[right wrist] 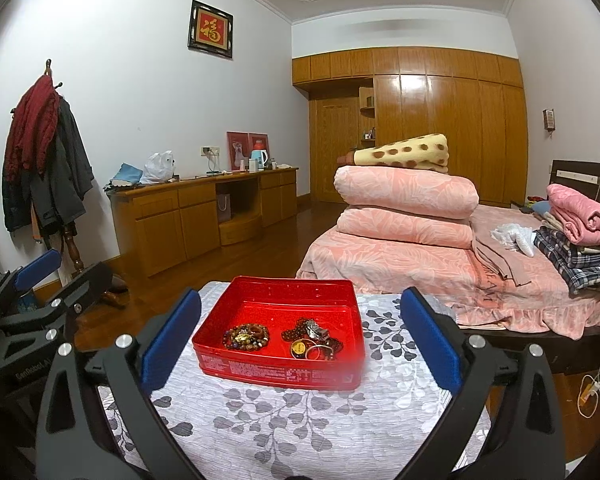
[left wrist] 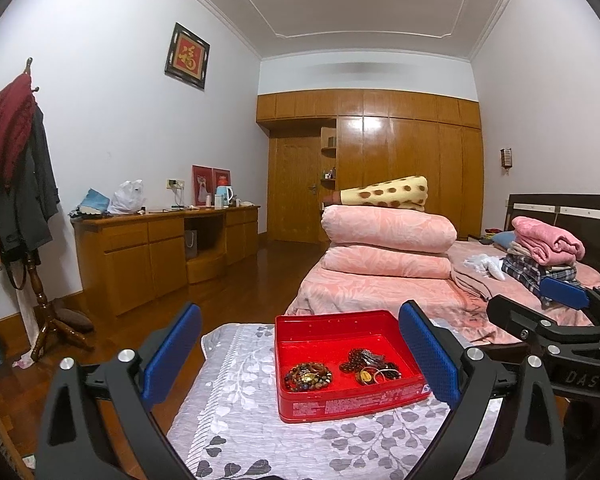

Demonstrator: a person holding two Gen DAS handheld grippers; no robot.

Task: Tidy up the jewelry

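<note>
A red tin box (left wrist: 300,404) (right wrist: 276,372) sits on a grey leaf-patterned cloth (left wrist: 240,420) (right wrist: 300,420). Inside lie a coiled multicoloured bead bracelet (left wrist: 308,376) (right wrist: 246,336) on the left and a tangle of dark red beads, rings and a round gold piece (left wrist: 370,366) (right wrist: 312,340) on the right. My left gripper (left wrist: 300,356) is open, with the box between its blue pads and nothing held. My right gripper (right wrist: 300,344) is open too, above the box's near side. Each gripper shows in the other's view, the right one (left wrist: 560,308) and the left one (right wrist: 40,276).
A bed with pink bedding (right wrist: 420,264), folded quilts (right wrist: 408,208) and stacked clothes (right wrist: 576,252) lies beyond on the right. A wooden desk (left wrist: 164,248) stands along the left wall, a coat rack (left wrist: 24,208) nearer. Wooden floor (right wrist: 276,252) surrounds the clothed surface.
</note>
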